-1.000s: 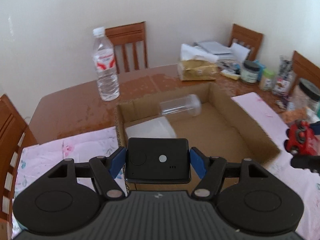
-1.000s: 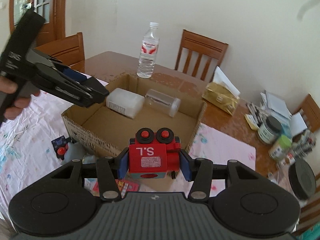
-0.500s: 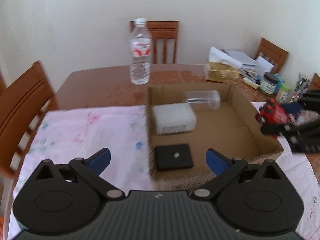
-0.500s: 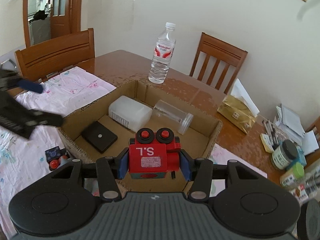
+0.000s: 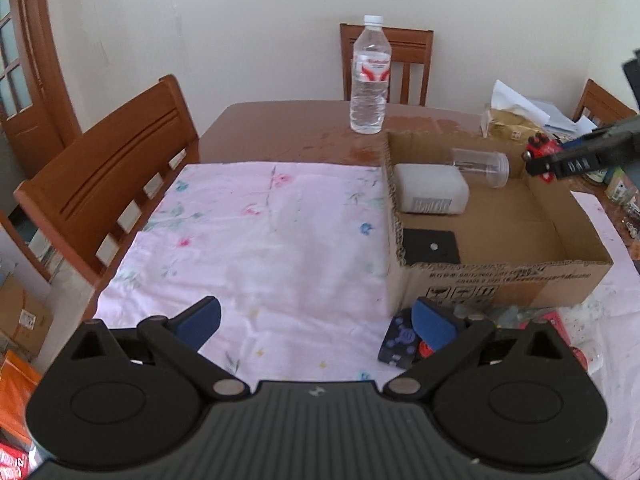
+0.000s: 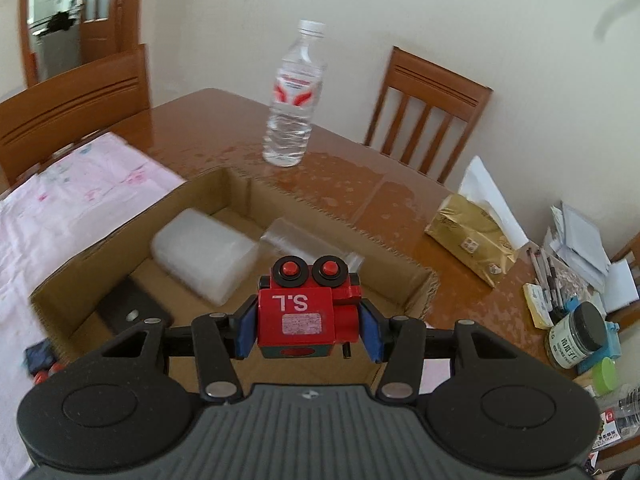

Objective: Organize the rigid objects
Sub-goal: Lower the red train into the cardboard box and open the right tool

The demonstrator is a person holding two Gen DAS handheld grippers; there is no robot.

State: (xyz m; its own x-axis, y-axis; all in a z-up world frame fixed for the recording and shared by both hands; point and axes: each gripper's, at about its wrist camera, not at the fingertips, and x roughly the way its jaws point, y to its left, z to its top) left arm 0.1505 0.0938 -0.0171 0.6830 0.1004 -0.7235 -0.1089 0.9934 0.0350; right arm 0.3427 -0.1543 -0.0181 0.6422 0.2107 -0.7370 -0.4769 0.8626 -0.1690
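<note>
The right tool (image 6: 307, 323), clamping the red blocky toy robot (image 6: 306, 312), hangs directly above the open brown cardboard box (image 6: 120, 236); the left tool (image 5: 316, 320) gapes empty.

The cardboard box (image 5: 500, 276) is matt brown corrugated board, its cut edges rough and fluted. Inside lie a frosted, translucent plastic container (image 5: 430, 193), a clear, smooth plastic jar (image 5: 480, 162) and a matt black flat pad (image 5: 430, 245). The red toy (image 6: 306, 312) looks like painted wood, glossy, with a worn paper label. The desk (image 6: 224, 120) is polished wood, shiny with reflections. A thin pink floral cloth (image 5: 272, 240) covers part of it, soft and slightly wrinkled. The water bottle (image 5: 370, 76) is clear ribbed plastic. Each hand-held gripper (image 5: 316, 320) is matt black plastic with blue pads.
</note>
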